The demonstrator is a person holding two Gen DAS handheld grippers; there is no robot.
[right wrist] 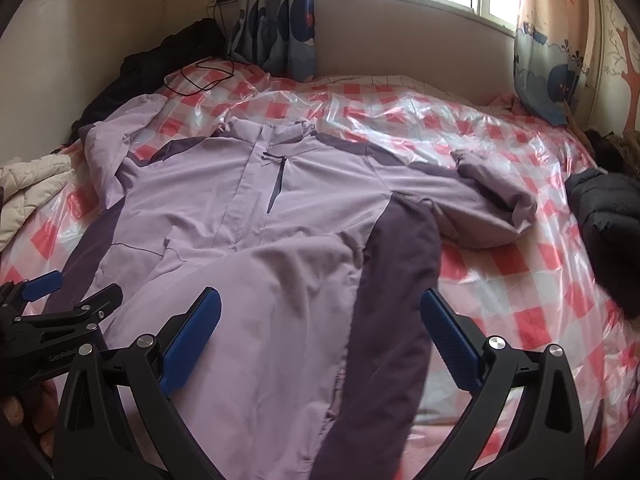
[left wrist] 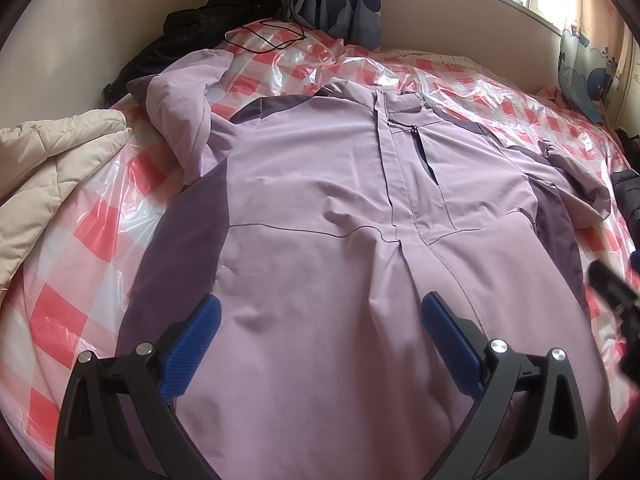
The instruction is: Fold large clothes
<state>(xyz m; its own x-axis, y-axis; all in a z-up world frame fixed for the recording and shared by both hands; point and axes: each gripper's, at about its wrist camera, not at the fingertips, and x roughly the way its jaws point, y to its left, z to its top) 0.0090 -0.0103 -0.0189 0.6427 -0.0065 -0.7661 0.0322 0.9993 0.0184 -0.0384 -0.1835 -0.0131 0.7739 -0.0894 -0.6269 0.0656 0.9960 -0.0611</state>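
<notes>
Your left gripper and right gripper hung apart over the soft, limp lilac-and-purple shell jacket; its hem looked the likeliest hold

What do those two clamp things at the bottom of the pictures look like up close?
Each hand-held gripper is matt black plastic with two angled arms, triangular cut-outs and round silver bolt heads at the joints. The left hand-held gripper and the right hand-held gripper both end in flat blue ribbed pads. Pale lettering on the left one's side is too small to read.
</notes>
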